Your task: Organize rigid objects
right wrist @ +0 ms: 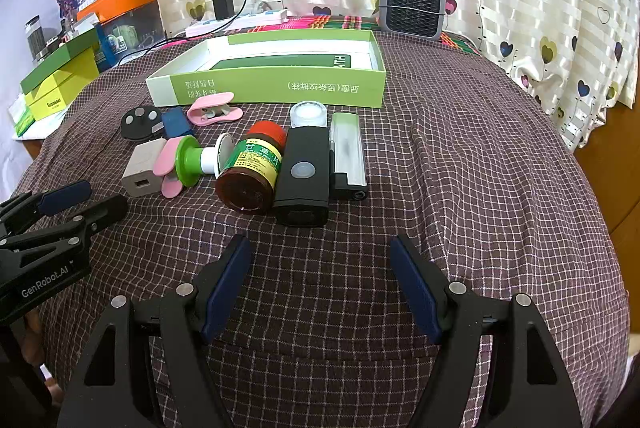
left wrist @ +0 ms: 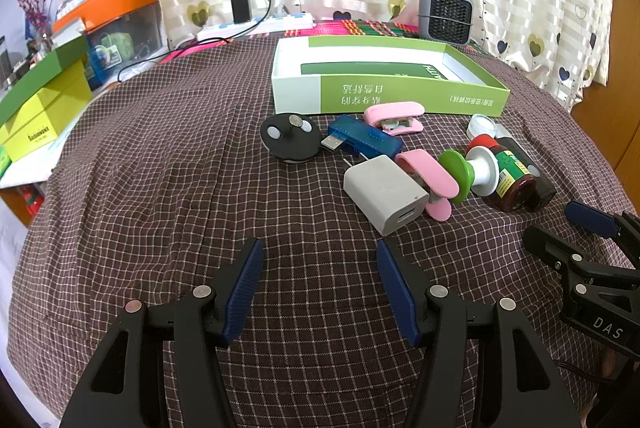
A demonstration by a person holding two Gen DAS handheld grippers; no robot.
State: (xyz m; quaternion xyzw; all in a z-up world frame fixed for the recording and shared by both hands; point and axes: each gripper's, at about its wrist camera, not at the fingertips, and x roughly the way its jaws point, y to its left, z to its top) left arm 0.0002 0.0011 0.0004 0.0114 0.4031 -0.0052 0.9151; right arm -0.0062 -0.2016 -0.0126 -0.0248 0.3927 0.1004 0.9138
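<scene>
Small rigid objects lie in a cluster on the checked cloth in front of an open green and white box [left wrist: 404, 93] [right wrist: 280, 85]. They include a white USB charger [left wrist: 384, 199] [right wrist: 140, 171], a blue USB stick [left wrist: 366, 137], a black round disc [left wrist: 290, 137] [right wrist: 138, 121], pink clips [left wrist: 394, 115] [right wrist: 214, 111], a green and white spool [left wrist: 468, 173] [right wrist: 196, 159], a brown bottle [right wrist: 252, 171] and a black device [right wrist: 304, 175]. My left gripper [left wrist: 320, 284] is open and empty, just short of the charger. My right gripper [right wrist: 320, 288] is open and empty, just short of the black device.
A small grey fan [left wrist: 446, 13] [right wrist: 412, 5] stands at the back by the curtain. A power strip [left wrist: 256, 25] with a black plug and cable lies at the back left. Yellow-green boxes [left wrist: 44, 107] and an orange-lidded bin [left wrist: 116, 15] stand at the left.
</scene>
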